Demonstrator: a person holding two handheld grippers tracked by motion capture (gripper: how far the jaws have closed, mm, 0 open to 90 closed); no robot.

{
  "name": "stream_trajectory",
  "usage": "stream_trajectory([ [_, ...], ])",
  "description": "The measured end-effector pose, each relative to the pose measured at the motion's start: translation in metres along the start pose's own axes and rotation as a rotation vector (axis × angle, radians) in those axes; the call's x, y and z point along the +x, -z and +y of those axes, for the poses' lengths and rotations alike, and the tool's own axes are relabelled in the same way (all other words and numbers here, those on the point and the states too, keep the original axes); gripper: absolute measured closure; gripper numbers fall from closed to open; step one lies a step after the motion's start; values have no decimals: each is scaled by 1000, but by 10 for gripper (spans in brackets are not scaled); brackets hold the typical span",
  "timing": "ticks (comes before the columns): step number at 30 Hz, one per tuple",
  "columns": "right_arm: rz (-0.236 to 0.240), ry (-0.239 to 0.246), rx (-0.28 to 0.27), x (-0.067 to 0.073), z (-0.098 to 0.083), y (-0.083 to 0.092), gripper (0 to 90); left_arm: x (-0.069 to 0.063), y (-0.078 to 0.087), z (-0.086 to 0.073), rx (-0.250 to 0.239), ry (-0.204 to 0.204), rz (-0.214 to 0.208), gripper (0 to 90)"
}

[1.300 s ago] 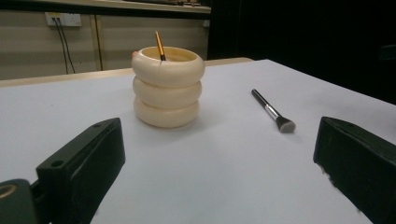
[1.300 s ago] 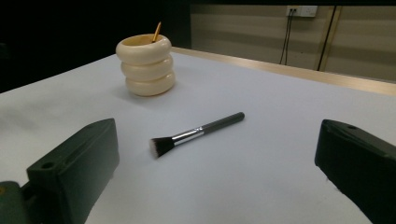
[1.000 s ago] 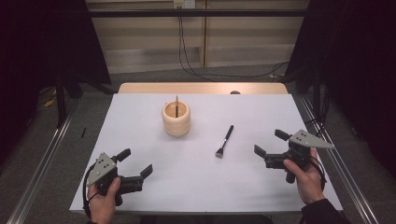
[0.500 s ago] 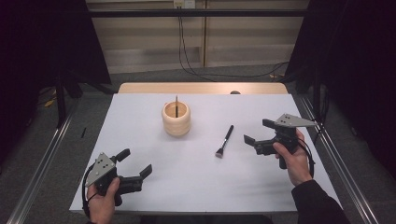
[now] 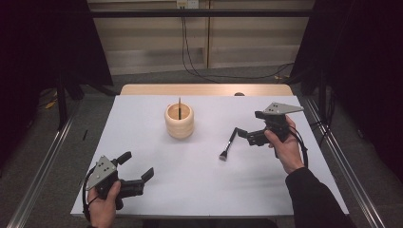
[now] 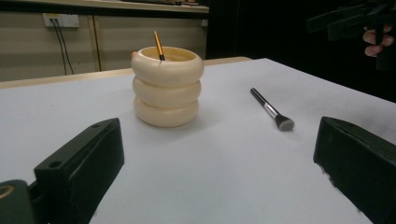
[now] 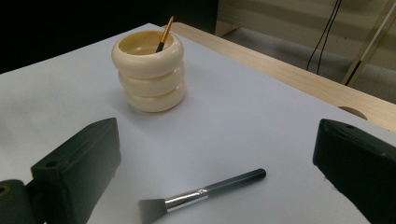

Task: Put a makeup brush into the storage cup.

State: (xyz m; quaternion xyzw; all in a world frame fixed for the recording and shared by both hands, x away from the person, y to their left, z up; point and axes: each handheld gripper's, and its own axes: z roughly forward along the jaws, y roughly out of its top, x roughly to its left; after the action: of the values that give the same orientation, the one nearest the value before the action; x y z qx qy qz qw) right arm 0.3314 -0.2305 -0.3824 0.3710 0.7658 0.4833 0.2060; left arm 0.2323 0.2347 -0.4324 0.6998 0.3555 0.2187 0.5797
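A cream ringed holder [image 5: 179, 121] stands upright on the white table, with a thin orange-handled brush [image 5: 179, 105] leaning in it. A black makeup brush [image 5: 228, 143] lies flat to the holder's right, bristles toward me. My right gripper [image 5: 249, 124] hovers open just right of that brush's handle, nothing between its jaws. In the right gripper view the makeup brush [image 7: 205, 192] lies low between the open jaws of the right gripper [image 7: 219, 140], with the holder [image 7: 148, 70] beyond. My left gripper [image 5: 137, 165] rests open at the near left, empty, and faces the holder [image 6: 167, 86] and makeup brush [image 6: 272, 110].
The white sheet [image 5: 142, 118] covers the table, with a bare wooden strip [image 5: 204, 90] along the far edge. Metal rails [image 5: 347, 161] run along both sides. Cables [image 5: 190, 66] hang behind the table.
My right gripper has moved from the near right edge forward and left, up to the makeup brush's handle. The left gripper has stayed put.
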Motion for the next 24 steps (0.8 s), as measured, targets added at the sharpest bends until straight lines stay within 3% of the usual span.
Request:
stream_trajectory([
  [5, 0, 0, 17, -5, 5, -11, 7, -1, -1, 0, 4, -9, -5, 19],
  [13, 39, -13, 79, -8, 12, -25, 10, -1, -2, 0, 0, -9, -18, 19],
  [19, 26, -4, 133, -8, 9, -34, 18, -1, -3, 0, -8, -3, -34, 16],
  [24, 26, -8, 177, -10, 7, -41, 44, 2, -2, 0, -8, -6, -14, 16],
])
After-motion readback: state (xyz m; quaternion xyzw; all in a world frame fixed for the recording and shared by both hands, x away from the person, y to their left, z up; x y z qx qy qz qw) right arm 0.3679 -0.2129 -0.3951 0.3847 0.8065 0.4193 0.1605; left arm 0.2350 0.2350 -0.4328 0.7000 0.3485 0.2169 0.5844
